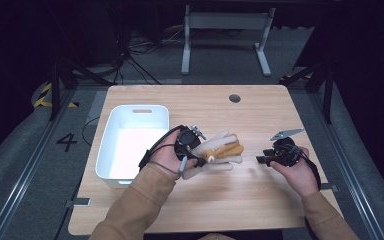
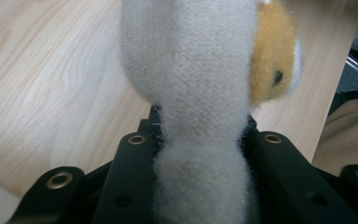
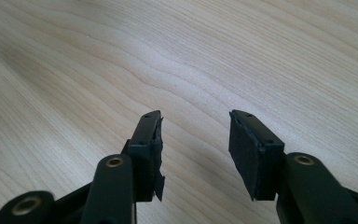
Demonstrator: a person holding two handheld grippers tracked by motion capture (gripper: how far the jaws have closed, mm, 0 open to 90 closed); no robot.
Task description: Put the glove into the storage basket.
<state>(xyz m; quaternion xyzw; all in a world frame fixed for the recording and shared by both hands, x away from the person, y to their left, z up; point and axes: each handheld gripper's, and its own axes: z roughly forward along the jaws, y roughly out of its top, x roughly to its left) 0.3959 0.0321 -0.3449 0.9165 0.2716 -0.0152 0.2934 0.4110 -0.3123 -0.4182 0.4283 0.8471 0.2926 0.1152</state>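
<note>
We are carrying the plush toy [image 1: 219, 151] just above the table [image 1: 260, 115], right of the white bin [image 1: 111, 131]. Our left gripper [image 1: 194, 150] is clamping its pale body; the right gripper [image 1: 261, 160] is idling, jaws apart and empty. The toy's long axis is lying level, pointing right. Next we are likely needing to swing it left over the bin.

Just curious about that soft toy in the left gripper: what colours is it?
The soft toy is cream-white with an orange-tan patch, clearest in the left gripper view.

A black digit "4" [image 1: 66, 142] stands on the grey floor [image 1: 25, 165], left of the bench [image 1: 260, 107]; nothing else is readable.
</note>
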